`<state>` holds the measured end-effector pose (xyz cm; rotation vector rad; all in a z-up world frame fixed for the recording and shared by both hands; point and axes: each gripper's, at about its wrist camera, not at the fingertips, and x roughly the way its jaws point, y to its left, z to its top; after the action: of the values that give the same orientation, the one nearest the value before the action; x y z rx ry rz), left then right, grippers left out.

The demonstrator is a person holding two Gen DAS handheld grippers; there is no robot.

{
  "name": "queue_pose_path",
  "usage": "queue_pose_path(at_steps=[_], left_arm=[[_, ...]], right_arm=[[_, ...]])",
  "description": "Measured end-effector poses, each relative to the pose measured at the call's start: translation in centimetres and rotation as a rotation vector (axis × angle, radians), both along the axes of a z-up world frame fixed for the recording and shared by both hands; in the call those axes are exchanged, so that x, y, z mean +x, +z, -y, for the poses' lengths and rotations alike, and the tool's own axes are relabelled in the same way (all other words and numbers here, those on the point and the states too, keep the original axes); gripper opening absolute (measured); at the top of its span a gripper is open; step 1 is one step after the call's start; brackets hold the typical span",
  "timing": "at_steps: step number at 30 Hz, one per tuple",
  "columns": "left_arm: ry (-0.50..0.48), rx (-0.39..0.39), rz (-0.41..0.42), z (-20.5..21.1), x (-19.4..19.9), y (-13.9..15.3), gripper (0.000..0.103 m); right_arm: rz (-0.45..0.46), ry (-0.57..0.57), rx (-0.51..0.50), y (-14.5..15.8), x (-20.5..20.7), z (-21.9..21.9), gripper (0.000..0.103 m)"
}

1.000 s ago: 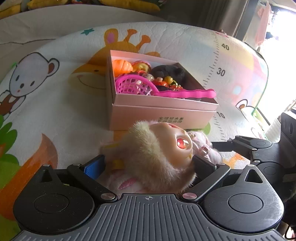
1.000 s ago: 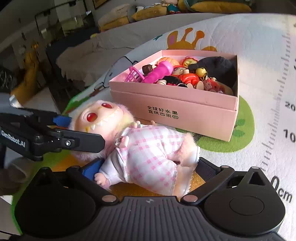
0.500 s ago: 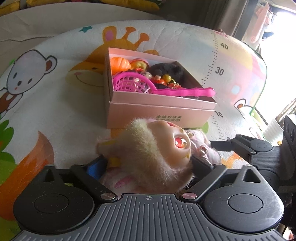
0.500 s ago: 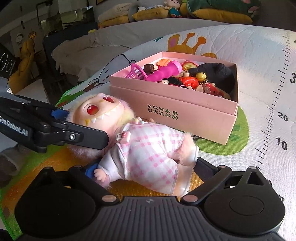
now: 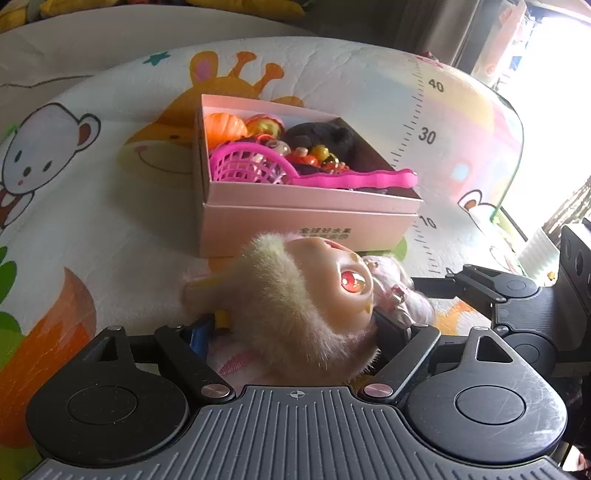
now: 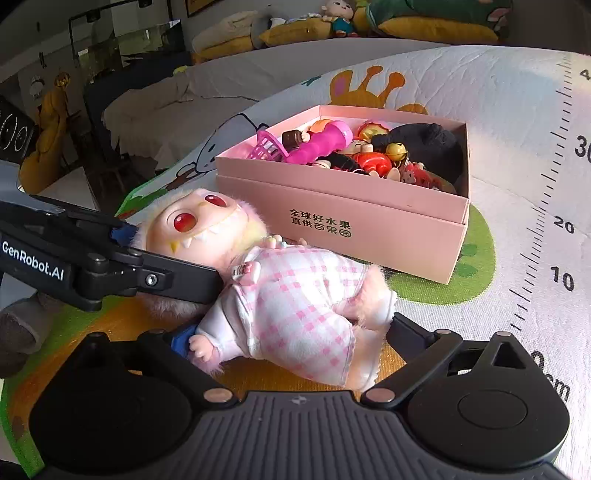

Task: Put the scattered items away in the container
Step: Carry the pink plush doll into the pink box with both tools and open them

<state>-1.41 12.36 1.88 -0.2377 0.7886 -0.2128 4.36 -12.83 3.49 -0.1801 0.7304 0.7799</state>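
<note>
A furry doll in a pink-checked outfit lies on its back on a cartoon play mat, held at both ends by hand-held tools. Nearest the right wrist camera, the right gripper is pinched on the doll's body, one blue-padded finger by its small hand, the other against its furry leg. The left gripper, whose arm bears the white lettering "GenRobot.AI" in the right wrist view, is clamped on the doll's head, its fingers pressing into the fur on either side. Just beyond the doll stands the open pink box, its front printed with two rows of Chinese characters that include 好水果. Inside it lie a magenta toy basket with a long handle, an orange toy pumpkin, small figurines and a black soft item. A printed ruler on the mat reads 10, 20, 30 and "cm". Yellow cushions line the back of the room
</note>
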Motion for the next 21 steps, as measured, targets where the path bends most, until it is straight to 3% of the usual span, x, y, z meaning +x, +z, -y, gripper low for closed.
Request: queue_pose_path(at_steps=[6, 12, 16, 19, 21], left_arm=[[-0.018, -0.008, 0.042, 0.4, -1.7, 1.9, 0.086], [-0.06, -0.009, 0.175, 0.6, -2.6, 6.8, 0.086], [-0.115, 0.015, 0.273, 0.3, 0.5, 10.8, 0.089], [-0.126, 0.021, 0.303, -0.5, 5.1, 12.5, 0.093], [-0.136, 0.038, 0.307, -1.1, 8.6, 12.6, 0.094]], right_arm=[[0.038, 0.006, 0.028, 2.1, -1.5, 0.9, 0.099], [0.182, -0.014, 0.086, 7.5, -2.7, 1.9, 0.099], [0.31, -0.066, 0.107, 10.8, -0.7, 1.2, 0.099], [0.332, -0.128, 0.133, 11.5, 3.3, -0.1, 0.1], [0.298, -0.155, 0.129, 10.9, 6.5, -1.2, 0.103]])
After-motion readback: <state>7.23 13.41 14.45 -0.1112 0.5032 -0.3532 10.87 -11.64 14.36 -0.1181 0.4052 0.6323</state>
